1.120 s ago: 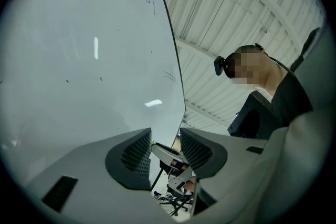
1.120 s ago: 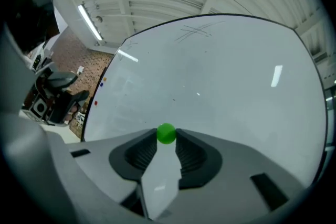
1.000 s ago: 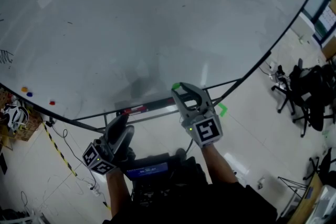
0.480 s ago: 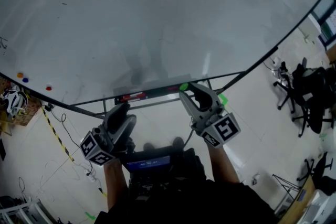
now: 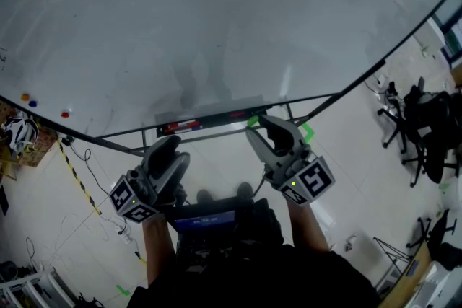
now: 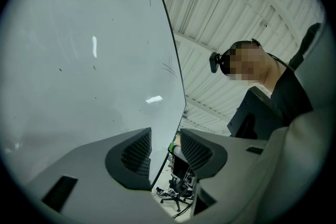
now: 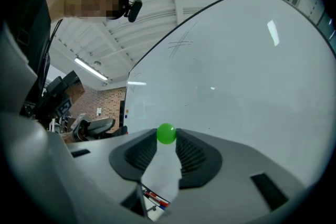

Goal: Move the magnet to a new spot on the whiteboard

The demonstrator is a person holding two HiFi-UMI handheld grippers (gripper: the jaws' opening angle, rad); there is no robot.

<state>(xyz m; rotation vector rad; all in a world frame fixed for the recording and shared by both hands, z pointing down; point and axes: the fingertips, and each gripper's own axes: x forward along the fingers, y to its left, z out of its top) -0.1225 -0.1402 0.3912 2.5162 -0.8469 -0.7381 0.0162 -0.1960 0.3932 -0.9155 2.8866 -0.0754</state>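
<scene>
A small green ball magnet (image 7: 166, 134) is pinched between the tips of my right gripper (image 7: 166, 137), which is shut on it. In the head view this gripper (image 5: 254, 124) and the green magnet (image 5: 253, 120) sit just below the whiteboard's (image 5: 216, 25) lower edge, off the board surface. My left gripper (image 5: 167, 149) hangs lower left, below the board. Its jaws (image 6: 165, 147) stand apart with nothing between them. The whiteboard (image 7: 247, 86) fills the background behind the magnet.
Orange (image 5: 25, 97), blue (image 5: 32, 103) and red (image 5: 65, 113) magnets stick at the board's lower left. A marker tray (image 5: 209, 124) with red markers runs under the board. Office chairs (image 5: 422, 133) stand at right; striped tape (image 5: 76, 187) and cables lie on the floor at left.
The right gripper with the green magnet has drawn down and slightly right, closer to the body. The head view has tilted down, so the scribbles at the board's top left the picture.
</scene>
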